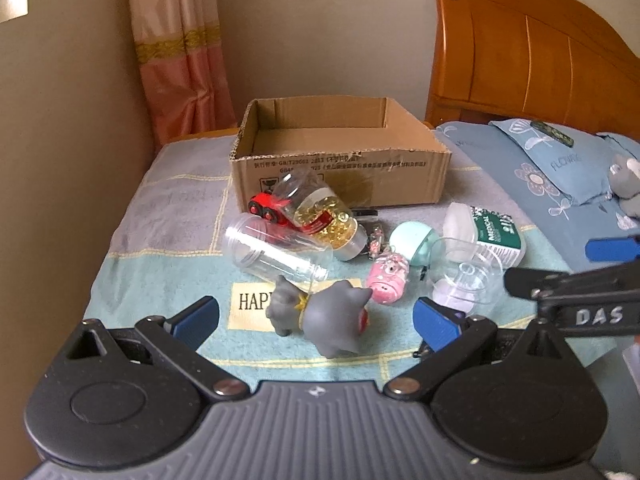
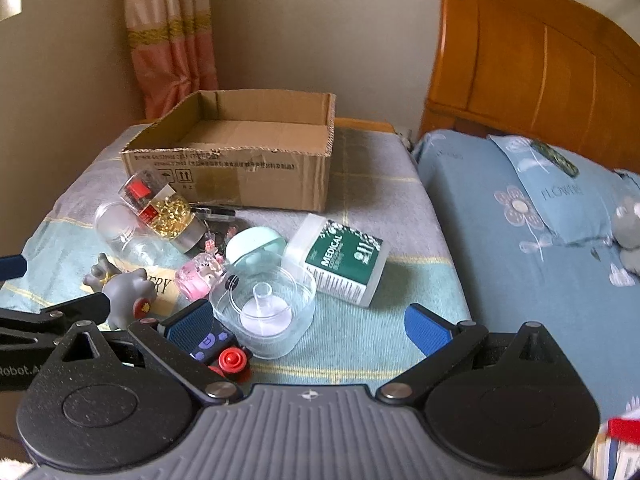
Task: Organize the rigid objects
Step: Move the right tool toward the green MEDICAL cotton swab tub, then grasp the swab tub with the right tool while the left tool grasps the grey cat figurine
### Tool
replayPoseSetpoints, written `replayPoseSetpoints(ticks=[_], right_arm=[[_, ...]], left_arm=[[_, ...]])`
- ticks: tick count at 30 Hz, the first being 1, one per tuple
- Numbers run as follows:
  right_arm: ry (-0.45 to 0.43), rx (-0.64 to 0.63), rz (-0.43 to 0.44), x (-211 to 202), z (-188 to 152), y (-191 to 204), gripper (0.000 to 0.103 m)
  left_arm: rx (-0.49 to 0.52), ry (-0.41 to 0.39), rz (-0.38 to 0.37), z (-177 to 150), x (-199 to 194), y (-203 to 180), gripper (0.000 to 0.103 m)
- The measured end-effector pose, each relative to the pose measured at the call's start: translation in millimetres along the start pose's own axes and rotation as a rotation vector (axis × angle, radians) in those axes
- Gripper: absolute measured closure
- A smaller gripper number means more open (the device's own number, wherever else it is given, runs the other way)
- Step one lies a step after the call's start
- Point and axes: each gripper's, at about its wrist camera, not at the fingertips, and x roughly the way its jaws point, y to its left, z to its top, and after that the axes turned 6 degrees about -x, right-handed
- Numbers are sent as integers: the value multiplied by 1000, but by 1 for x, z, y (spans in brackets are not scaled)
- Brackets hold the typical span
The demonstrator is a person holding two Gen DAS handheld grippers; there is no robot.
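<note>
An open cardboard box point(image 1: 340, 168) point(image 2: 228, 168) stands at the back of the cloth-covered table. In front of it lie a grey toy animal point(image 1: 320, 316) point(image 2: 124, 292), a clear jar point(image 1: 272, 252) point(image 2: 120, 228), a jar of gold capsules point(image 1: 324, 216) point(image 2: 172, 212), a red toy car point(image 1: 268, 208), a pink toy point(image 1: 388, 276) point(image 2: 198, 276), a mint round case point(image 1: 412, 240) point(image 2: 256, 246), a green MEDICAL box point(image 1: 496, 232) point(image 2: 344, 264) and a clear lidded cup point(image 1: 468, 276) point(image 2: 268, 312). My left gripper point(image 1: 316, 320) is open around the grey toy. My right gripper point(image 2: 308, 328) is open, with the clear cup between its fingers.
A small toy with a red wheel point(image 2: 232, 360) lies under my right gripper's left finger. A bed with a blue sheet point(image 2: 540, 240), a pillow point(image 2: 556, 196) and a wooden headboard point(image 2: 540, 60) is on the right. A curtain point(image 1: 180, 52) hangs behind the table.
</note>
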Motion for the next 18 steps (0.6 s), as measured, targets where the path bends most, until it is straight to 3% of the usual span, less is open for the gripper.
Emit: replayPoseSetpoints(ticks=[10,18], right_arm=[[24,27,55,24,-10,-29,0],[42,52,93,42,-12,-43,0]], left_arm=[[90,52,-46,-7,28,11,1],[69,109,-49,-9,54,15,1]])
